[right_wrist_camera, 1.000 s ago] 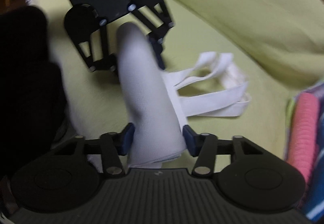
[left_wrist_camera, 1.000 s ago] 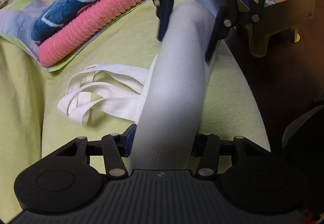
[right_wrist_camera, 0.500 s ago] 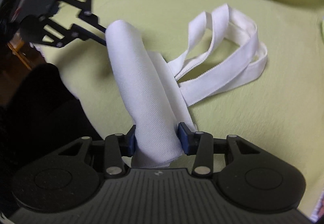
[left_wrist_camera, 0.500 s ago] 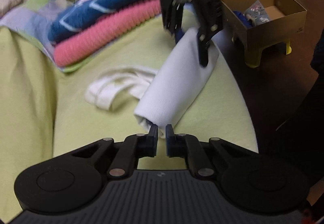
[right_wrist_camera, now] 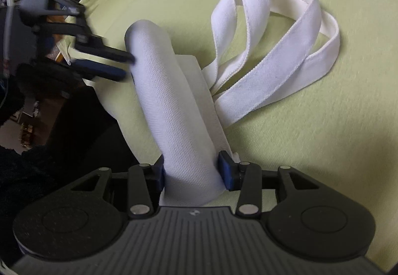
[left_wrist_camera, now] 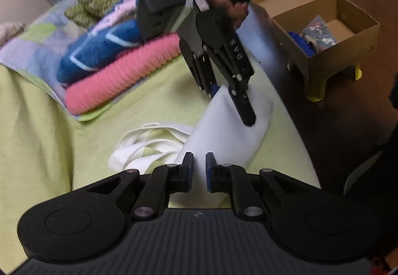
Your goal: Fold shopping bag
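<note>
The white shopping bag (left_wrist_camera: 223,140) is rolled into a long tube on the green bed cover (left_wrist_camera: 49,125). Its handles (left_wrist_camera: 146,145) spill out to the left. My left gripper (left_wrist_camera: 199,163) is at the near end of the roll, jaws narrowed to a slit with white fabric in it. The right gripper (left_wrist_camera: 230,108), held by a hand, comes down on the far end. In the right wrist view the right gripper (right_wrist_camera: 192,165) squeezes the bag (right_wrist_camera: 169,100). The looped handles (right_wrist_camera: 286,56) lie to its right, and the left gripper (right_wrist_camera: 125,66) touches the far end.
Folded pink (left_wrist_camera: 119,78) and blue (left_wrist_camera: 99,51) blankets are stacked at the back left of the bed. An open cardboard box (left_wrist_camera: 323,33) rests on a yellow stool over the wooden floor to the right. The bed edge runs just right of the roll.
My left gripper, wide around the roll a second ago, has narrowed onto its near end. The right gripper has tilted more steeply, and the roll now lies lower on the bed.
</note>
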Motion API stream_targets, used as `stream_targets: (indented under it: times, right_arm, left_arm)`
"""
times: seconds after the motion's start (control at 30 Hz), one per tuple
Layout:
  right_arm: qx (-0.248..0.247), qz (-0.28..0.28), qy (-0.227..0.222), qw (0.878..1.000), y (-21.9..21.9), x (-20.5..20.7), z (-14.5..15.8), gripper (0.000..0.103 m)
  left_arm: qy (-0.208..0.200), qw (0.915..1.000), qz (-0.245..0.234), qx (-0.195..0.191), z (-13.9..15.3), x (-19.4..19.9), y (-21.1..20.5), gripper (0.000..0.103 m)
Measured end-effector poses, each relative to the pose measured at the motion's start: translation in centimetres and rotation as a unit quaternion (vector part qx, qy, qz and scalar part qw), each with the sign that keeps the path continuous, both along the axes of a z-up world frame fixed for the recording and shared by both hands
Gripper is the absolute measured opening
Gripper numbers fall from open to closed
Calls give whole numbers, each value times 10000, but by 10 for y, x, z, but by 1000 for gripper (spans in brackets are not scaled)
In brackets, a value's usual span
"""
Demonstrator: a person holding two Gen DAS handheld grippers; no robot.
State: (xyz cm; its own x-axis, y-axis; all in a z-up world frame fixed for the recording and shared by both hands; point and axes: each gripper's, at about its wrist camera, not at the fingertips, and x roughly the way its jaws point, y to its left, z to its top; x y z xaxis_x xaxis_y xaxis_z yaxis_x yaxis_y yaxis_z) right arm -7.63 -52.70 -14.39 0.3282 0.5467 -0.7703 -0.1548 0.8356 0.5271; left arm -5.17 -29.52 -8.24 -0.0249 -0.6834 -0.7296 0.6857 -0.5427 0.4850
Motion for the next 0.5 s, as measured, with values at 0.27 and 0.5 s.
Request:
stream_targets:
  times: [0.27, 0.5]
  right_arm:
    - [248, -30, -19, 9997, -12, 8, -11, 38]
    - [-169, -702, -389, 9966, -11, -5, -4, 59]
  left_arm:
    - [738, 9955, 517, 294, -9, 21, -29, 14]
    - [814, 9903, 1034, 451, -23, 30, -45, 0]
